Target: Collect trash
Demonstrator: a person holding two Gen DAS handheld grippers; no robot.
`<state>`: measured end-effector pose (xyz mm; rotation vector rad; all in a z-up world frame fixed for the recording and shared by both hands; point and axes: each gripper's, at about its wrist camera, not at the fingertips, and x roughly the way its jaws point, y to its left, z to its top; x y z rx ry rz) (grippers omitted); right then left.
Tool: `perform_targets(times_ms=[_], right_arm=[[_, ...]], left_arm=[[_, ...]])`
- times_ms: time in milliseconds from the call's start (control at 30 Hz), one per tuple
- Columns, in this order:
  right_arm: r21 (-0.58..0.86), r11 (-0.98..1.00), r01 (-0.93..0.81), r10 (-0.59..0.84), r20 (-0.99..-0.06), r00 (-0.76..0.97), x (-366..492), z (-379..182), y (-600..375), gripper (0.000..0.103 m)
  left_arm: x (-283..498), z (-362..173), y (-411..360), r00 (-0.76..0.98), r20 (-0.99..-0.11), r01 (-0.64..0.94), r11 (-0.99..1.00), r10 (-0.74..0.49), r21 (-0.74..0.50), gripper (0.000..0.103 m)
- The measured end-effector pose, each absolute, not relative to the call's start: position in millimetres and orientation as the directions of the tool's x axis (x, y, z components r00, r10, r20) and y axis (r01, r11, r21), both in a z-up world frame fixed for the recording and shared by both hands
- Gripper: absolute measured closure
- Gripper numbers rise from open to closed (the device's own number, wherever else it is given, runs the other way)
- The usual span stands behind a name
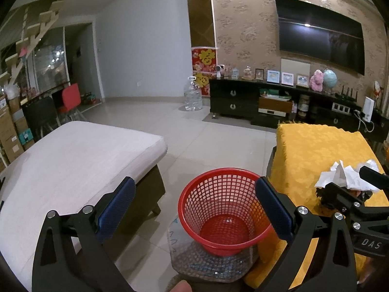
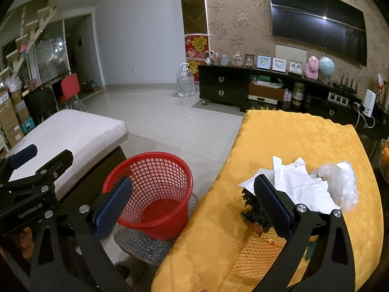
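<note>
A red mesh wastebasket (image 1: 225, 209) stands on the floor between a sofa and a yellow-covered table; it also shows in the right wrist view (image 2: 152, 192). It looks empty. On the yellow cloth (image 2: 291, 141) lies trash: crumpled white paper (image 2: 299, 185), a clear plastic bag (image 2: 340, 182), a dark scrap (image 2: 255, 213) and an orange foam net (image 2: 257, 253). My left gripper (image 1: 194, 209) is open above the basket. My right gripper (image 2: 192, 209) is open, spanning the table's near edge, close to the paper. The paper also shows in the left wrist view (image 1: 340, 177).
A grey-cushioned sofa (image 1: 73, 158) sits left of the basket. A patterned mat (image 2: 145, 245) lies under the basket. A dark TV cabinet (image 1: 267, 102) with ornaments lines the far wall, with a large water bottle (image 1: 193, 95) beside it. Tiled floor (image 1: 194, 133) lies between.
</note>
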<state>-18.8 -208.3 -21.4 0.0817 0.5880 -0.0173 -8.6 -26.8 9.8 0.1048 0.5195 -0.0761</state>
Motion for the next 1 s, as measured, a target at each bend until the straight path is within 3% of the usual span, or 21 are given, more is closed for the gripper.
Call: perform_targets(times_ms=[1000], right_arm=[[0.074, 0.995, 0.06, -0.009, -0.553, 0.833, -26.1, -21.3, -220.2, 0.006]], left_arm=[[-15.9, 14.2, -38.8, 0.868, -0.49, 0.133, 0.988, -0.076, 0.081, 0.008]])
